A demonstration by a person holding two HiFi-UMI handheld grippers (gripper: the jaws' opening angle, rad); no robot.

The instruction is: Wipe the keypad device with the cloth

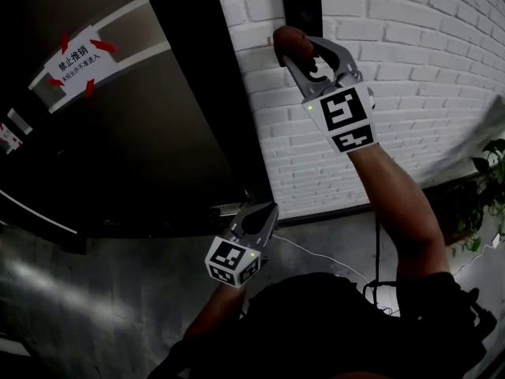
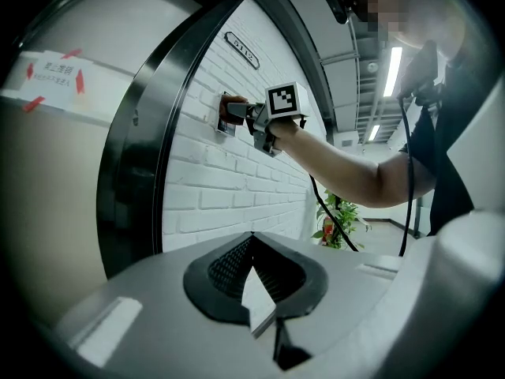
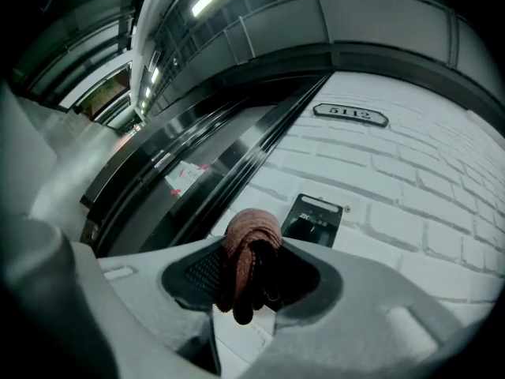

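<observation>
A black keypad device point(image 1: 301, 9) is mounted on the white brick wall point(image 1: 410, 93), also seen as a dark panel point(image 3: 312, 220) in the right gripper view. My right gripper point(image 1: 293, 47) is raised to it, shut on a reddish-brown cloth point(image 1: 289, 43) that bunches between the jaws point(image 3: 251, 260). The cloth sits at the device's lower left edge. From the left gripper view the cloth point(image 2: 233, 110) presses at the wall unit. My left gripper point(image 1: 256, 219) hangs low near the door frame, jaws shut with nothing between them point(image 2: 254, 279).
A dark door point(image 1: 102, 133) with a taped white notice point(image 1: 76, 61) stands left of the wall. A room number plate point(image 3: 349, 114) is above the device. A potted plant point(image 1: 481, 204) is at the right, and a cable point(image 1: 316, 255) trails on the floor.
</observation>
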